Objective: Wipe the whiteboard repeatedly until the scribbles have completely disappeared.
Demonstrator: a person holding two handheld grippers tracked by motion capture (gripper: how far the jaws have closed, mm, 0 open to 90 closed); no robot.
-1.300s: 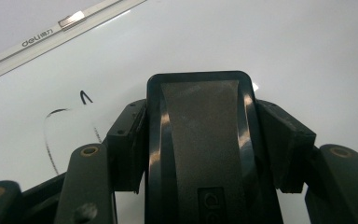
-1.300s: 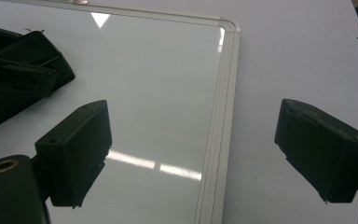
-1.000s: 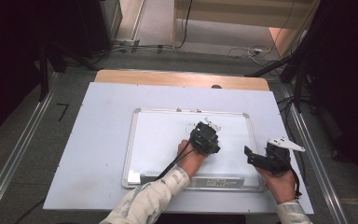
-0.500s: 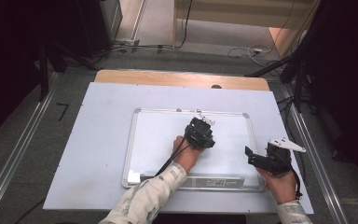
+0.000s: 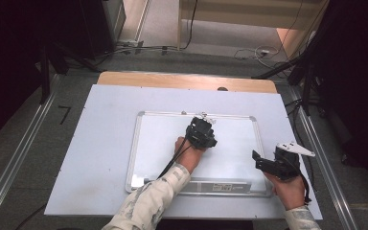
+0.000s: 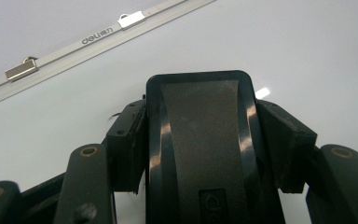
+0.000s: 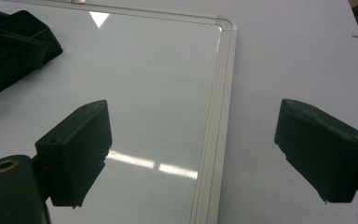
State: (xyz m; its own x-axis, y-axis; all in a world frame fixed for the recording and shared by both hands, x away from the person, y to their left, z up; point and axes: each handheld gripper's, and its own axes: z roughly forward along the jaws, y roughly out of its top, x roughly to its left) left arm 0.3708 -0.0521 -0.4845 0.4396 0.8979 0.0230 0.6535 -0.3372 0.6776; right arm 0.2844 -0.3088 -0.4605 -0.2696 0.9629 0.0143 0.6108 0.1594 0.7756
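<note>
Two grippers: both over the near half of the white table [image 5: 100, 143], one in each hand.
Left gripper [image 5: 201, 133]: over the middle of the board, a little toward its far edge; jaws pinching the black rectangular eraser from both sides.
Black rectangular whiteboard eraser [image 6: 200, 140]: upright between the left jaws in the left gripper view, its dark felt face toward the camera, its end down by the board surface.
White rectangular whiteboard with silver metal frame [image 5: 143, 143]: flat on the table, centre to right; surface looks clean and glossy.
Far frame edge: carries a printed logo and two small metal clips [image 6: 21, 69], seen beyond the eraser.
Right gripper [image 5: 273, 165]: near the board's near right corner; jaws spread wide, nothing between them.
Right gripper view: board frame [image 7: 214, 154] runs between the spread jaws, board left, table right.
</note>
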